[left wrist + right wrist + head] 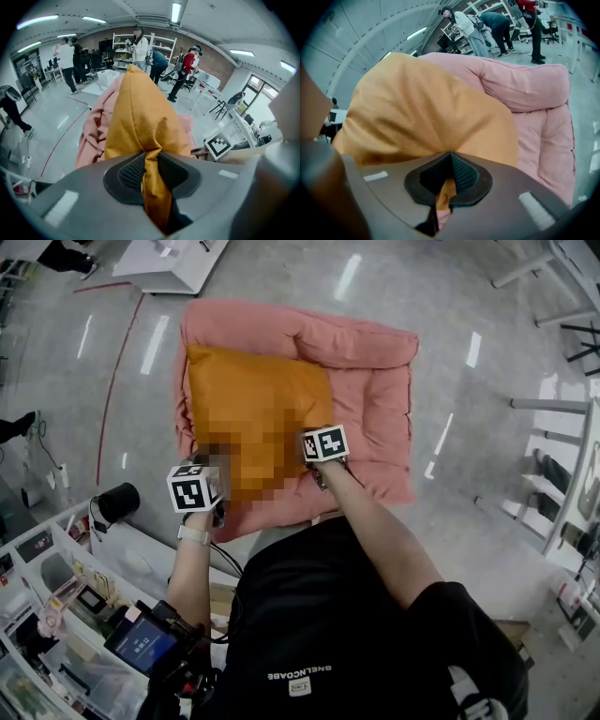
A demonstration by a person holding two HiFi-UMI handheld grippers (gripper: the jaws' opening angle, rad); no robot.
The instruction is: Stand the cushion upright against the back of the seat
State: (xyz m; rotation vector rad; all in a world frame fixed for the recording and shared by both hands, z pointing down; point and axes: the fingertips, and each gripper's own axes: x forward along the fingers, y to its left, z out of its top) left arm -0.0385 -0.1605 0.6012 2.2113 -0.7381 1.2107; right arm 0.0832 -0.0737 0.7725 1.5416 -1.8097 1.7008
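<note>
Head view: cushion (pixel 251 395) gripped, not yet upright.
Your left gripper (pixel 149 161) and right gripper (pixel 449 180) both have fingers clamped on its near edge. It lies over the pink seat (pixel 380 427), far edge near the back roll (pixel 309 334). Standing it up is left.

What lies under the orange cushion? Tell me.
The pink seat pad lies under the orange cushion, showing beyond its far and right edges. Whatever sits between them is covered.

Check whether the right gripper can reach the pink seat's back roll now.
Probably not: the right gripper is shut on the orange cushion's corner. The back roll lies clear beyond the cushion, but the jaws would have to let go first.
</note>
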